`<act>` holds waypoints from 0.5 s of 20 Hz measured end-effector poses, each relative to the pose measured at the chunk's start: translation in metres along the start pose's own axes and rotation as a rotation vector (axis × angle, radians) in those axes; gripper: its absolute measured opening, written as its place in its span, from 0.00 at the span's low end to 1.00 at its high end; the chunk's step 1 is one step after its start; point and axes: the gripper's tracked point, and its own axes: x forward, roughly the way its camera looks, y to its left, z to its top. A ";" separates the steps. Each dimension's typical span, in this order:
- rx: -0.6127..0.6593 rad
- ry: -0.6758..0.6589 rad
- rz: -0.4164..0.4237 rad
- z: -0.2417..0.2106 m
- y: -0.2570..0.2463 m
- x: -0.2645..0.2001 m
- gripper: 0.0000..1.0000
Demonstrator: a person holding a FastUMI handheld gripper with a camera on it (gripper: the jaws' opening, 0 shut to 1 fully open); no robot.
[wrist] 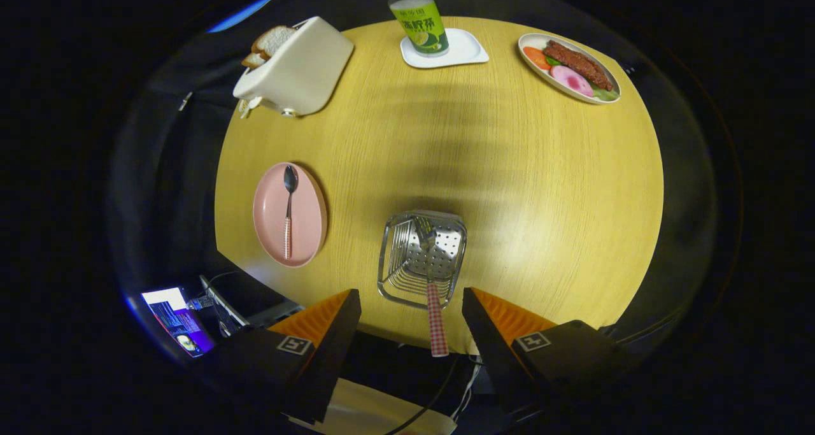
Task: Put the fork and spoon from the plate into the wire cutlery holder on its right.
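Between spread fingers [411, 311], fork [433, 295] in wire holder [398, 256], spoon [288, 212] on plate [305, 218]

Round wooden table [541, 186] carries pink plate [305, 231], wire cutlery holder [398, 276], toaster [299, 72], coaster [468, 49], food plate [541, 40].

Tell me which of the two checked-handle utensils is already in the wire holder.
The fork: it stands head-down in the wire cutlery holder, handle sticking out between the open gripper fingers. The spoon lies on the pink plate, left of the holder.
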 end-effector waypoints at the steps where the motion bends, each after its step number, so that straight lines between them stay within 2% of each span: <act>1: 0.008 -0.053 0.003 0.006 0.002 -0.008 0.99; 6: 0.061 -0.312 -0.013 0.024 0.013 -0.049 0.99; 10: 0.064 -0.458 -0.041 0.021 0.033 -0.065 0.99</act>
